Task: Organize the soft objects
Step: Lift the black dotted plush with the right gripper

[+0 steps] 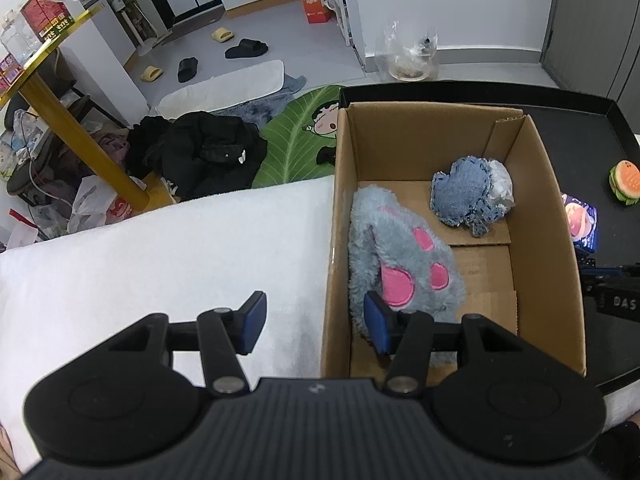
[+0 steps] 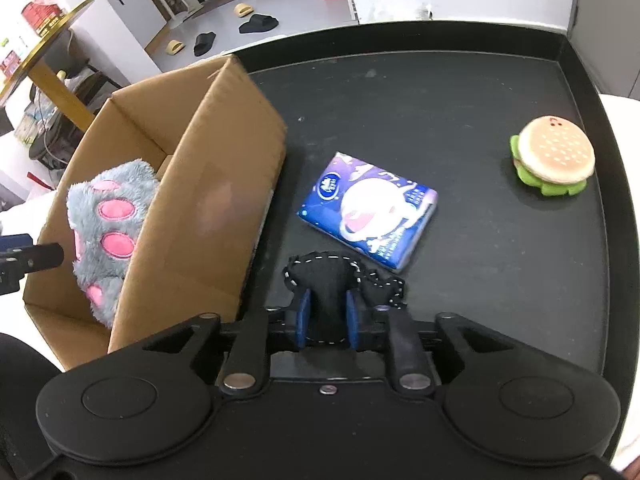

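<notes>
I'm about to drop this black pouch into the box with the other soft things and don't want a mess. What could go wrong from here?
1. The right hand-held gripper pinches only one part of the black pouch; its loose end could snag on the box wall.
2. The gray plush paw fills the near end of the box, so the pouch may land on top and slide out.
3. The left hand-held gripper hangs open over the box edge and could get bumped.
</notes>
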The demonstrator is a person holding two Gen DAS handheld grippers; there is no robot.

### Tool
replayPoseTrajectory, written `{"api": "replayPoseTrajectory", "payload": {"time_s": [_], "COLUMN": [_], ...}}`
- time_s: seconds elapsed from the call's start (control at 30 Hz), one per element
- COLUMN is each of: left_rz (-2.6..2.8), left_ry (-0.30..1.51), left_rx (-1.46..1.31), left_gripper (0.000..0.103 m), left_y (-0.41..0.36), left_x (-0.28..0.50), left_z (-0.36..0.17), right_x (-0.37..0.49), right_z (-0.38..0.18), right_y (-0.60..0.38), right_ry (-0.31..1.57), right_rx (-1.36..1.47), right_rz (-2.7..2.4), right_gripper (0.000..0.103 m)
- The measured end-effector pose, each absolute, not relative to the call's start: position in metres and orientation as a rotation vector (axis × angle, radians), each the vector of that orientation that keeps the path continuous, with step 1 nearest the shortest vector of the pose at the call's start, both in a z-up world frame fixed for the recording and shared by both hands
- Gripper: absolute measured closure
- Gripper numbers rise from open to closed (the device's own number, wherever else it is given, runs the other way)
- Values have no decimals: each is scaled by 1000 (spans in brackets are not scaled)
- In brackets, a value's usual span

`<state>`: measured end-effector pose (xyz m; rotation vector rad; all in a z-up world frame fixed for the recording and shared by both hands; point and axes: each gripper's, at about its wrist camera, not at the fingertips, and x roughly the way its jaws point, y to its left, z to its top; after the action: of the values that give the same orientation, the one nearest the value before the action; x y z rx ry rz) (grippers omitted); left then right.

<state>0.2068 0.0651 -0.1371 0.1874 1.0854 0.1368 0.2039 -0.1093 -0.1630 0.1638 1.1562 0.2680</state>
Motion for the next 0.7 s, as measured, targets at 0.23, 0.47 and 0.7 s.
{"api": "replayPoseTrajectory", "payload": {"time_s": [0.23,0.47,0.7], "left_rz": [138,140,139], "left_ry": [1073,1073,1062], "left_rx": [193,193,171], "left_gripper": [51,51,51], "left_y": [64,64,67], "left_x": [205,205,204], "left_z": [-136,-136,-133], "right_x": [200,193,188], "right_z": [-161,-155,-136], "right_y": [-93,-99,-107], "right_ry": [1120,1095,1083], "right_rx": [53,-28,6], "right_rz": [290,237,238], "right_gripper": [60,87,87]}}
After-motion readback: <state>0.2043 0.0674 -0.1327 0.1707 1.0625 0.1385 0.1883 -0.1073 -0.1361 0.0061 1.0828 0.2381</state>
